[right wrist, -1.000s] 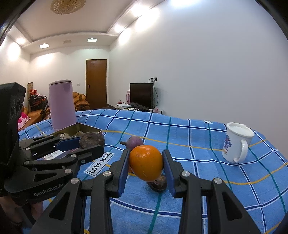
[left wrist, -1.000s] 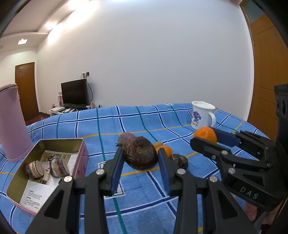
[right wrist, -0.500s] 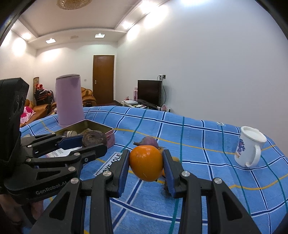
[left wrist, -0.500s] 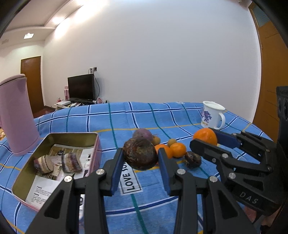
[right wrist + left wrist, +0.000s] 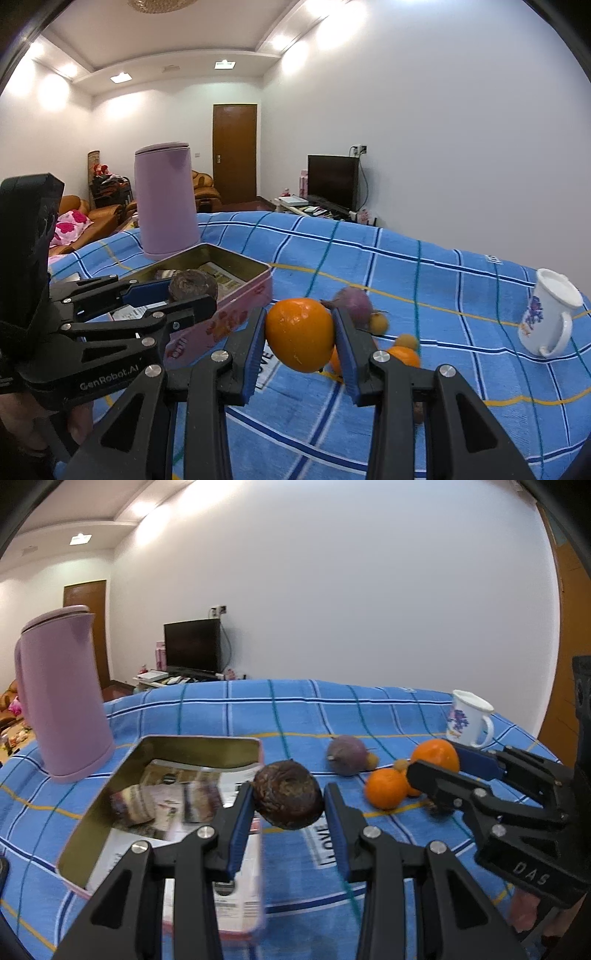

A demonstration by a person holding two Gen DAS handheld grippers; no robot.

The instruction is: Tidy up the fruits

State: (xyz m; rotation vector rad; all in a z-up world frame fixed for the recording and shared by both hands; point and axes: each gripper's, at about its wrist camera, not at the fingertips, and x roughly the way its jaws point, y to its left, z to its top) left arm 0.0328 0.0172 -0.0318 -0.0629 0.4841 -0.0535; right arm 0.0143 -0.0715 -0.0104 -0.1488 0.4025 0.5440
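Observation:
My left gripper (image 5: 289, 805) is shut on a wrinkled dark brown fruit (image 5: 288, 799), held in the air by the right rim of the open pink tin box (image 5: 201, 743). Inside the tin lie a couple of striped pieces (image 5: 133, 805) on printed paper. My right gripper (image 5: 300, 338) is shut on a large orange (image 5: 300, 334), raised above the blue checked cloth (image 5: 424, 280). In the right wrist view the left gripper (image 5: 192, 293) with its brown fruit (image 5: 192, 285) hangs over the tin (image 5: 236, 295). On the cloth lie a purple fruit (image 5: 347, 755), a small orange (image 5: 386, 788) and small yellow fruits (image 5: 378, 323).
A tall pink jug (image 5: 61, 701) stands behind the tin at the left. A white mug (image 5: 467, 718) with a floral print sits at the far right of the table. A hand (image 5: 79, 424) holds the left gripper's handle. A television and doors are far behind.
Both grippers have swung left with their fruits. The tin and the jug have come closer and toward the middle of both views; the brown fruit now hangs by the tin's rim.

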